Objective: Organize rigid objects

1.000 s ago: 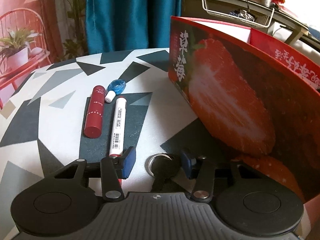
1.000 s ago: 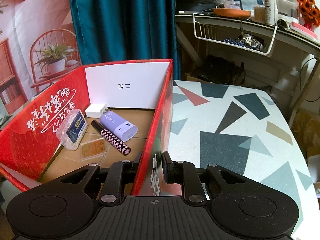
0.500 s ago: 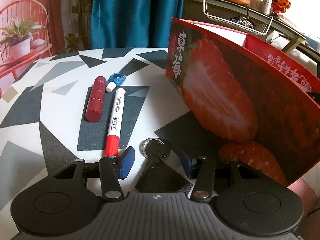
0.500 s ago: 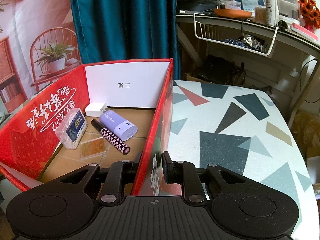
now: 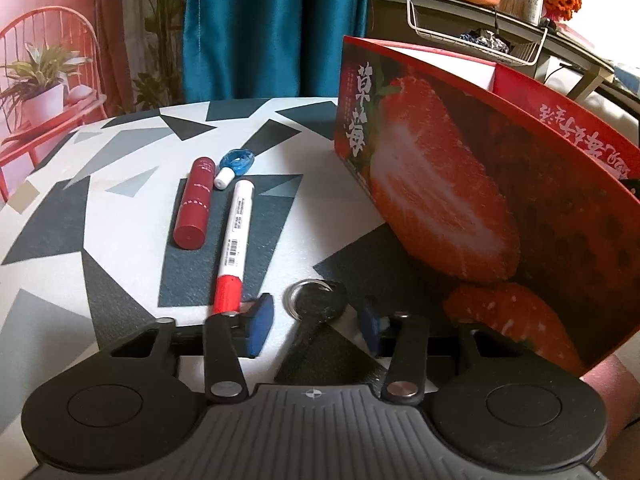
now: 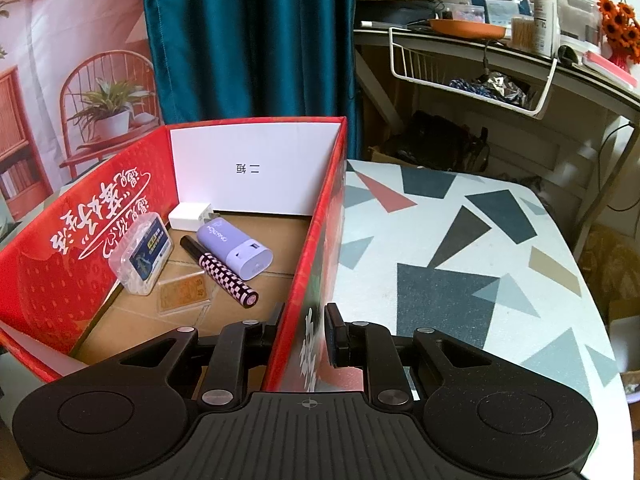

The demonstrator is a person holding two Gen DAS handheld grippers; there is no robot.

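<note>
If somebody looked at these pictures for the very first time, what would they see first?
Probably the big red strawberry box, standing on the patterned table to the right of everything else. The right tongs are pinching its near side wall, and small things lie inside, such as a purple gadget and a checkered pen. Close in front, the left tongs are closing around a black key, not pinching it yet.

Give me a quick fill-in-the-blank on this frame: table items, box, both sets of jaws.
1. The key lies between the ____ gripper's closing jaws.
2. The right gripper is shut on the box's ____.
3. The marker's cap is ____.
4. The checkered pen lies ____ the box.

Missing: left; wall; red; inside
</note>
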